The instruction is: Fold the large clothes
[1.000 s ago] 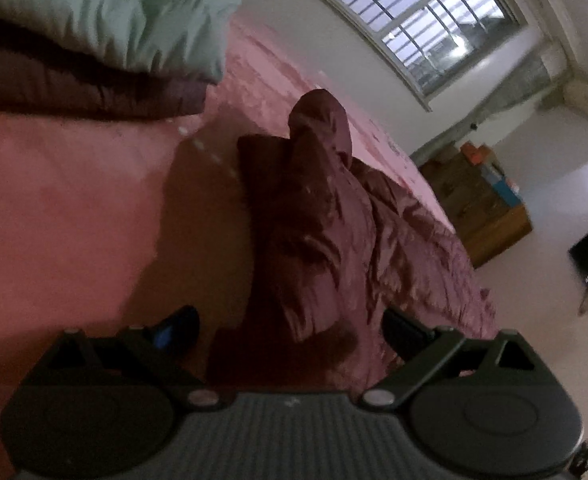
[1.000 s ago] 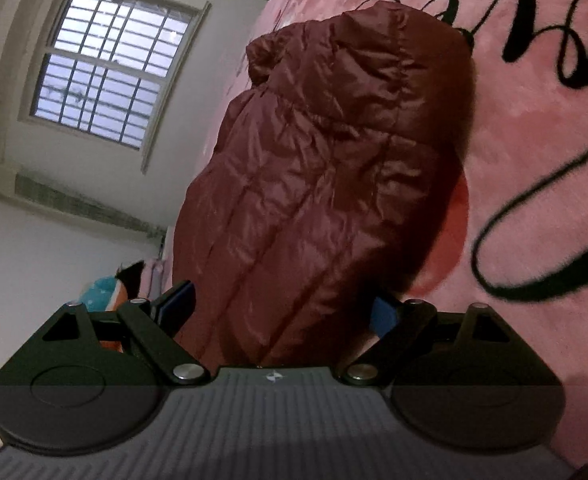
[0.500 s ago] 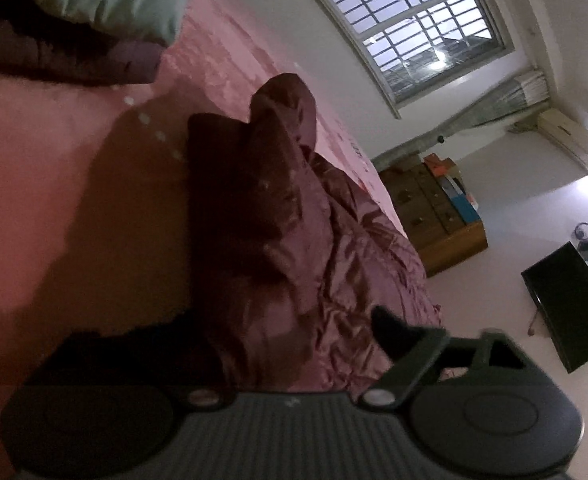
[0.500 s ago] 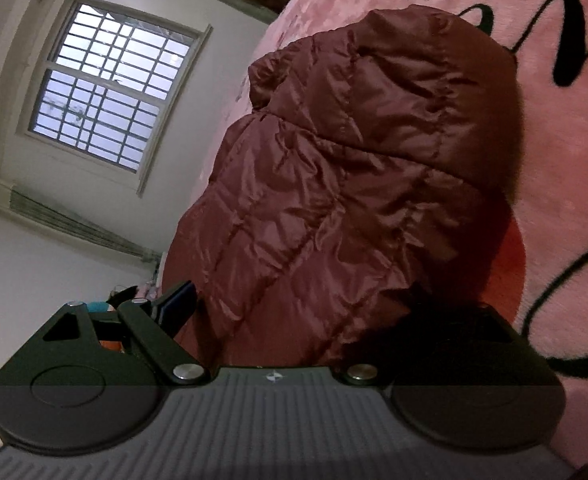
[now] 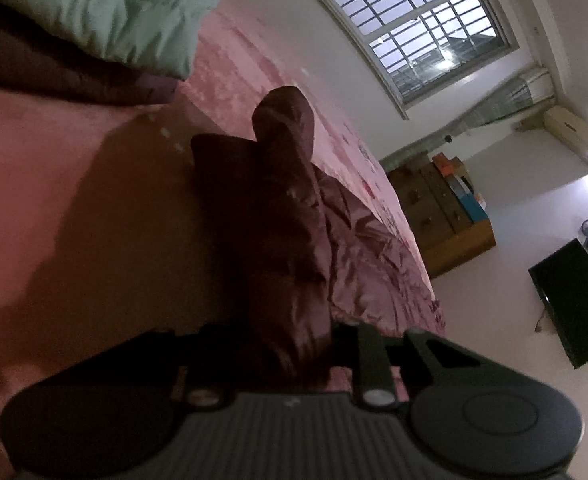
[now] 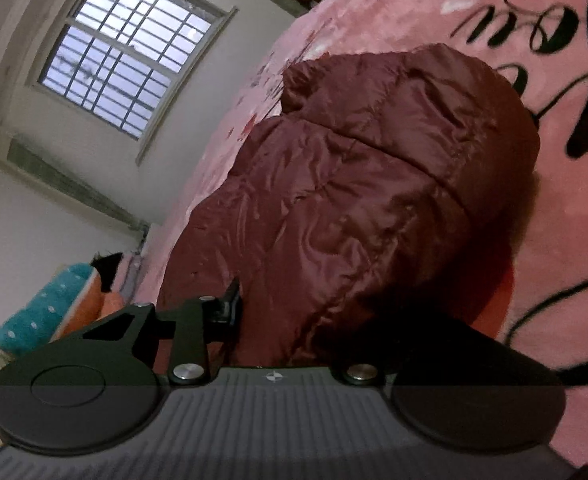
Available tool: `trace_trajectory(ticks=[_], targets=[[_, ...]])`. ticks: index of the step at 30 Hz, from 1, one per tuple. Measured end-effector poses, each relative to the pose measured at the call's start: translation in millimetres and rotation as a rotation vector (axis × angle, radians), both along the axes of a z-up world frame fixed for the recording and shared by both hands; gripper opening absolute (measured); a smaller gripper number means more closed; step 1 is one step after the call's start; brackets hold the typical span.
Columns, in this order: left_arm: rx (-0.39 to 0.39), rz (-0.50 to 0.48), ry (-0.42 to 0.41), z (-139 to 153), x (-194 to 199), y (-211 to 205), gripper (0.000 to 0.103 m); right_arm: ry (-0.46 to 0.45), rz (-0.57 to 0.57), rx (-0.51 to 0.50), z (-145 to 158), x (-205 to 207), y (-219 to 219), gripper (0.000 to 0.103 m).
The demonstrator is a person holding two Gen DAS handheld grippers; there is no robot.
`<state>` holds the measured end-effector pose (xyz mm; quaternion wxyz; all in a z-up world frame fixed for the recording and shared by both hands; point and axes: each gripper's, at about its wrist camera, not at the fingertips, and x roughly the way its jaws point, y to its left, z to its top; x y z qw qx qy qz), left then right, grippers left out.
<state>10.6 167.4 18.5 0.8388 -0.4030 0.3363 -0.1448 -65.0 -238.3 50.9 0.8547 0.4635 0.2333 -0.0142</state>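
looks like you're mid-fold: both your left gripper and right gripper have just been closing and now pinch the maroon puffer jacket, so next lift its near edge evenly and carry it over.

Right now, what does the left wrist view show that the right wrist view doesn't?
Only the left wrist view shows the green pillow, wooden dresser and black screen. Only the right wrist view shows black lettering on the pink blanket. Both share the maroon puffer jacket, the barred window, and a hand-held gripper closing on the jacket.
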Motion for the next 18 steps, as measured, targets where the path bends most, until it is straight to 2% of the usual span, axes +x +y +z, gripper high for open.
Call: trace_trajectory(ticks=[11,18], targets=[[0.081,-0.014,0.057,16,-78,19,0.023,0.065,0.066,-0.053,1,-73,18,0.043],[0.097,0.003,0.109,15,-125,43,0.023,0.108,0.103,-0.027,-8,-113,30,0.043]])
